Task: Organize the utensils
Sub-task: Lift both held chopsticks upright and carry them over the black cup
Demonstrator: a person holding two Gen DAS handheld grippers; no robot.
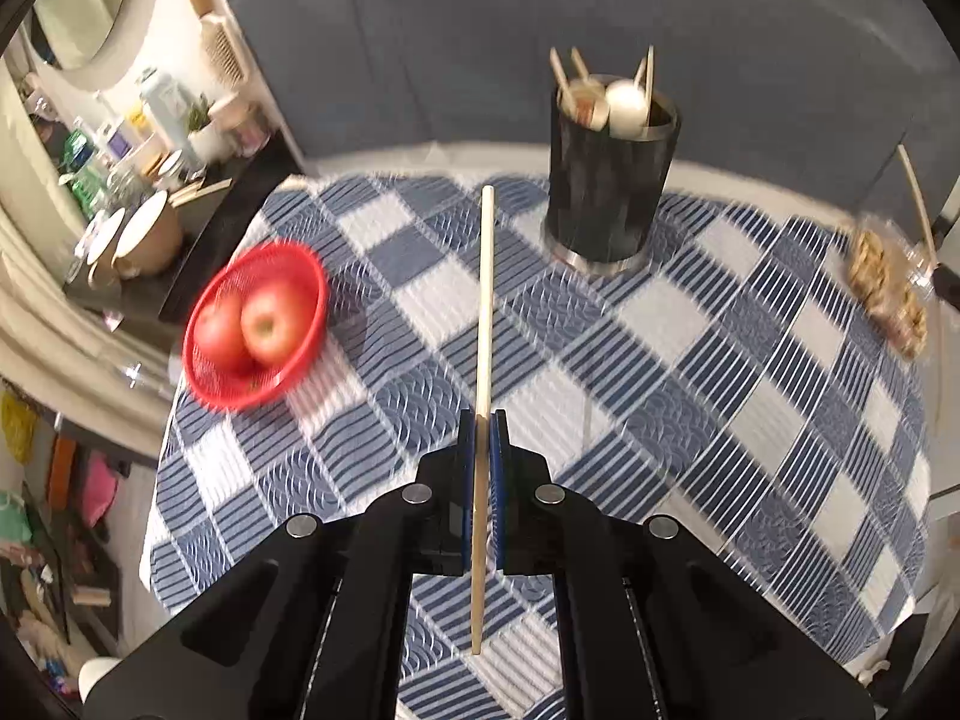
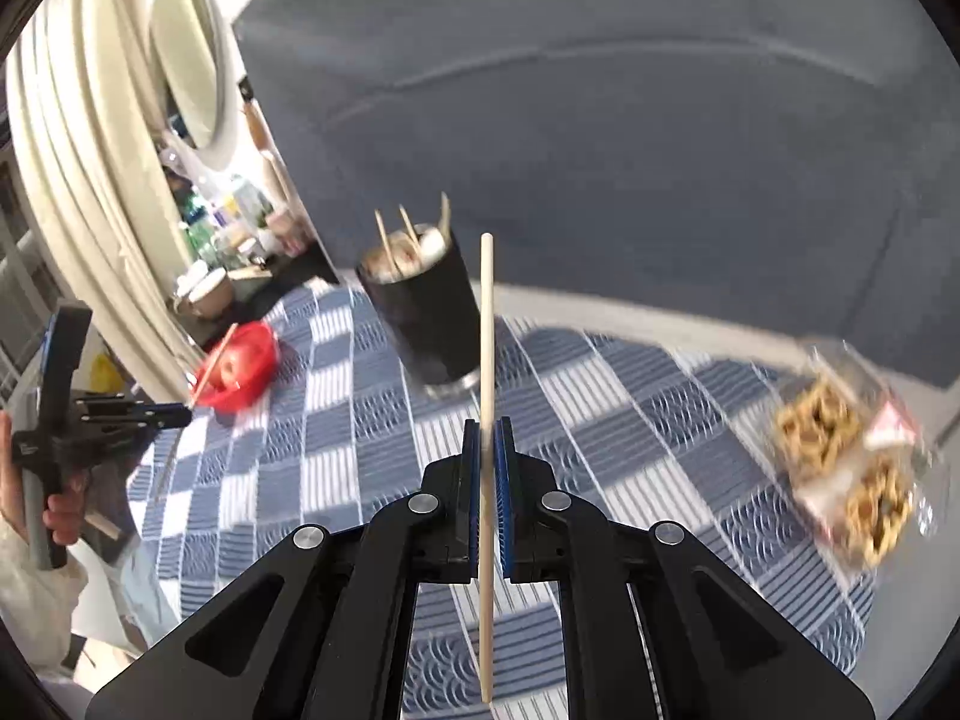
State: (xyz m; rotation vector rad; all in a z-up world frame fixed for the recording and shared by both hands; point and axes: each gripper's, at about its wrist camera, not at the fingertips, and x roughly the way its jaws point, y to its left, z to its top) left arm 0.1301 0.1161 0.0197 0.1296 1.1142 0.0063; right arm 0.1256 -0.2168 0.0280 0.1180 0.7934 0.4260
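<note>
Left wrist view: left gripper (image 1: 482,420), jaws clamped on one chopstick (image 1: 485,300), centre frame; black utensil holder (image 1: 609,180) upper right on checked tablecloth (image 1: 690,360); red basket (image 1: 258,324) left.

Right wrist view: right gripper (image 2: 487,426), jaws clamped on second chopstick (image 2: 486,330), centre; holder upper centre-left.

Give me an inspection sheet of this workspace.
Surface: table under a blue-and-white checked cloth.
Job's things: black utensil holder upright, already holding utensils; one chopstick in the left gripper, a second chopstick in the right gripper.
Clutter: red basket of apples; snack packet.
Grippers: both shut on chopsticks.
Cables: nothing seen.
Surroundings: grey sofa; crowded side shelf.
</note>
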